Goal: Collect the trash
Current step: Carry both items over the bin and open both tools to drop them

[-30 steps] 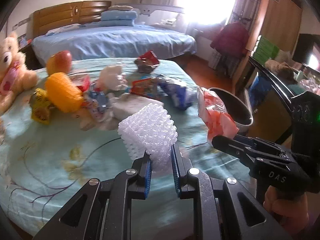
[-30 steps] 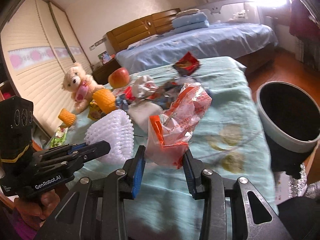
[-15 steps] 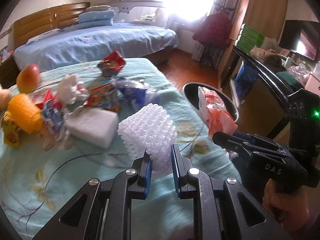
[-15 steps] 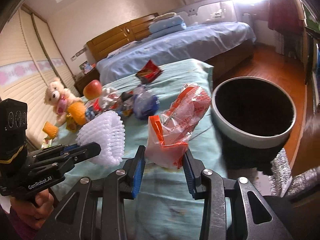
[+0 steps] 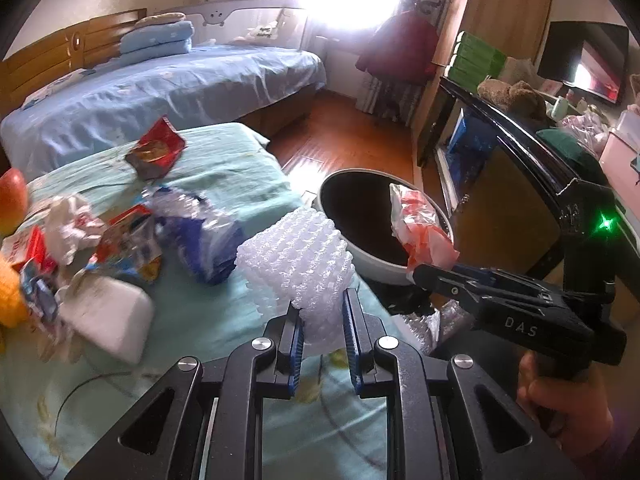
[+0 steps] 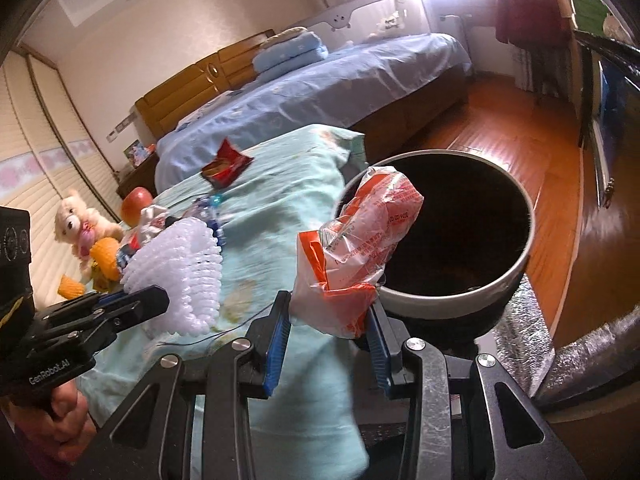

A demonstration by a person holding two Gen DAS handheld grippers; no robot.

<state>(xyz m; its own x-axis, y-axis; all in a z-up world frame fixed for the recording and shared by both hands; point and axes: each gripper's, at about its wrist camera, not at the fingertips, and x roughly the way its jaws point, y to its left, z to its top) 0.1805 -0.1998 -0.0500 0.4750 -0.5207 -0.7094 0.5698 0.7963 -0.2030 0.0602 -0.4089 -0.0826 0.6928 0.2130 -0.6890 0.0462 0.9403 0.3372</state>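
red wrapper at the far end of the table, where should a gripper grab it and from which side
Judging by its pose, take the red wrapper by its raised top corner, coming from above with one finger on each face. It lies mostly flat on the green cloth, so a side approach would likely slide under nothing; the lifted corner gives the only edge to pinch. Both grippers are full now.

A white foam net (image 5: 294, 258) with a knobbly mesh pattern is seen beside an orange and clear wrapper (image 6: 356, 248) printed with small red text. The bin (image 6: 516, 268) is grey-white at the rim and black inside. The tablecloth (image 5: 224, 176) is pale teal with faint yellow flower prints. A red snack packet (image 5: 156, 152) and a blue and white bag (image 5: 200, 236) are seen on it. Blue pads (image 5: 297, 344) are fitted to black fingers.
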